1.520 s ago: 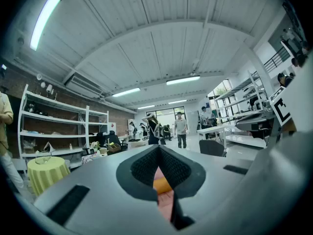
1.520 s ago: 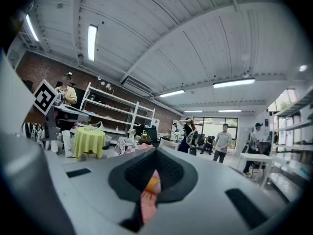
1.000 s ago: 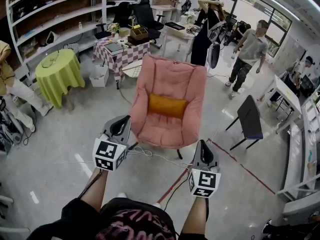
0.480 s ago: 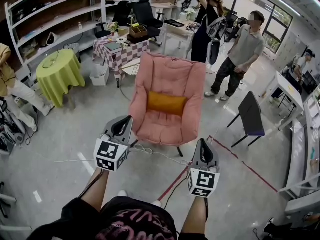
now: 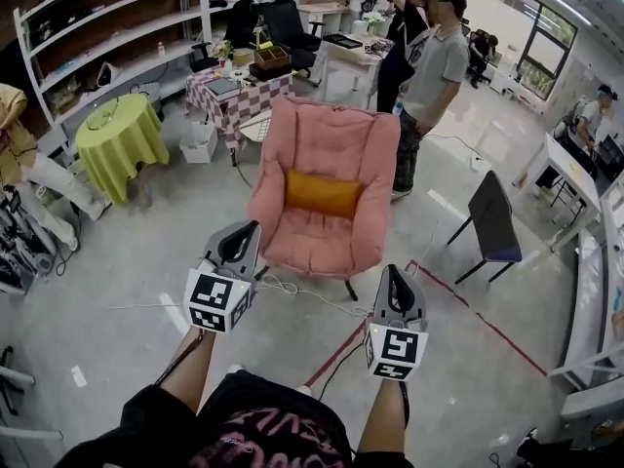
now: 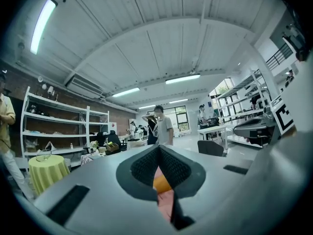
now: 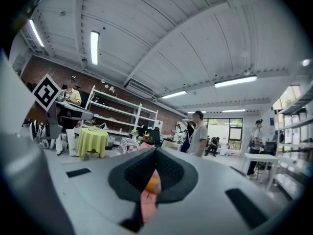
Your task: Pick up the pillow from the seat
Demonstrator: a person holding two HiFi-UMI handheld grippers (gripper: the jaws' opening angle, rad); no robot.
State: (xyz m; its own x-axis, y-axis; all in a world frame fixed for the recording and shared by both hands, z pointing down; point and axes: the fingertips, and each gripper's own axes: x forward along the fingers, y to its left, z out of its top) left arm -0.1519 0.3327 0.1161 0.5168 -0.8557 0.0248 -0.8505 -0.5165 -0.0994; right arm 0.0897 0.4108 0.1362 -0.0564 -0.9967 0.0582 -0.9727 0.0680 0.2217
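Observation:
An orange pillow (image 5: 324,193) lies across the seat back of a pink padded armchair (image 5: 327,242) in the middle of the head view. My left gripper (image 5: 250,228) is held level in front of the chair's left front corner, jaws shut and empty. My right gripper (image 5: 392,271) is level too, shut and empty, short of the chair's right front corner. Neither touches the chair. In the left gripper view the pillow (image 6: 162,183) shows through the gap below the closed gripper (image 6: 159,148). The right gripper view shows the pillow (image 7: 153,184) under its gripper (image 7: 155,151).
A person in a grey shirt (image 5: 429,76) stands just behind the chair's right side. A dark chair (image 5: 487,227) stands to the right, a green-clothed round table (image 5: 122,139) and a checkered table (image 5: 234,96) to the left. A white cable (image 5: 292,291) and red tape (image 5: 478,325) lie on the floor.
Both grippers have moved forward toward the armchair, still shut. The person in the grey shirt has walked from the right to just behind the chair.

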